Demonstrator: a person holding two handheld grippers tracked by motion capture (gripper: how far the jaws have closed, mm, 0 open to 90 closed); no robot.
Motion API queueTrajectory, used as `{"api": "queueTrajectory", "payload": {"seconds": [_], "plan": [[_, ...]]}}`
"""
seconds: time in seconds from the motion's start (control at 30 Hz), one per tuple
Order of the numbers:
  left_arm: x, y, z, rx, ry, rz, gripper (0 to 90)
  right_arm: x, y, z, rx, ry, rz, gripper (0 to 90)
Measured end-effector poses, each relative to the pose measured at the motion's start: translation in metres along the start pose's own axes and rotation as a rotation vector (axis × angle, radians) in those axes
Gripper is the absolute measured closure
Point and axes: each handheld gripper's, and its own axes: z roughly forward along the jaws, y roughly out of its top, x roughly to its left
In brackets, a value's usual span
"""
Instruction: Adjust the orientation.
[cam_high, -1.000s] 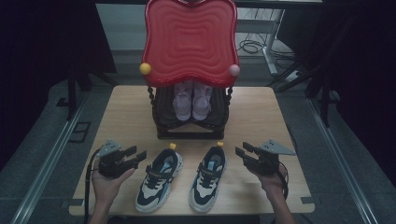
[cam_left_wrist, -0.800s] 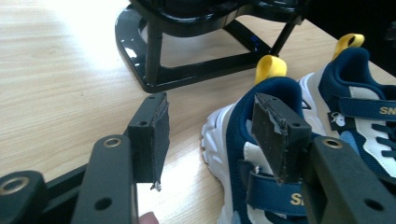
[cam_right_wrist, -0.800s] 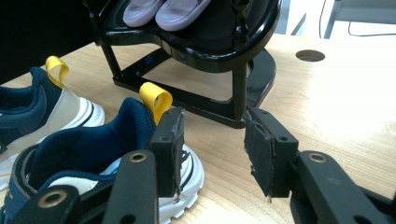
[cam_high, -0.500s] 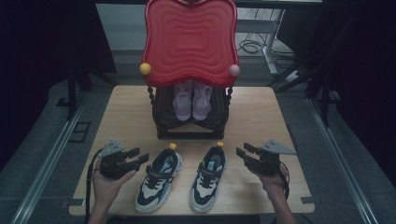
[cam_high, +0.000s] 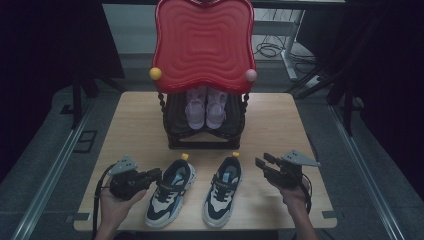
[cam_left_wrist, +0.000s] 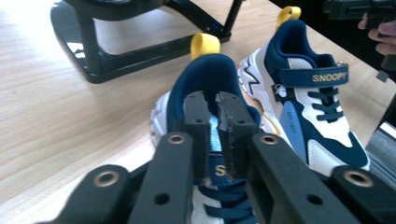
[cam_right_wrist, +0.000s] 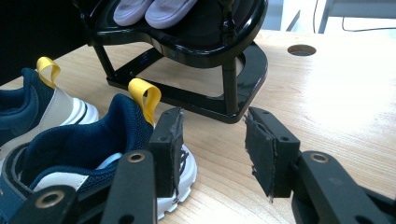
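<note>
Pinching the collar of the left sneaker (cam_left_wrist: 210, 98), the left gripper (cam_left_wrist: 215, 116) has just closed its jaws, seemingly on the shoe's edge. Beside the right sneaker (cam_right_wrist: 79, 154), the right gripper (cam_right_wrist: 215, 140) stands half open, empty.

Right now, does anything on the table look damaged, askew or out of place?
Only one thing: the pads on the fingers of the right gripper look frayed and ragged at the edges. The navy sneakers stand upright side by side, and the lilac shoes sit straight on the black rack.
</note>
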Motion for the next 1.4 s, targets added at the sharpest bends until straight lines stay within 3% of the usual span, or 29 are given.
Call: {"api": "queueTrajectory", "payload": {"seconds": [0.4,0.83,1.17,1.4], "plan": [[-0.018,-0.004,0.005,0.032,-0.064,0.020,89.7,-0.002,-0.002,0.001,0.005,-0.007,0.003,56.0],[-0.047,-0.016,0.028,0.133,-0.139,0.054,89.9,-0.002,-0.002,0.002,0.006,-0.010,0.005,56.0],[-0.057,-0.033,0.038,0.203,-0.110,0.065,89.9,-0.002,-0.003,0.002,0.013,-0.008,0.008,55.9],[-0.056,-0.042,0.041,0.235,-0.087,0.061,89.9,-0.002,-0.003,0.003,0.014,-0.008,0.010,55.9]]}}
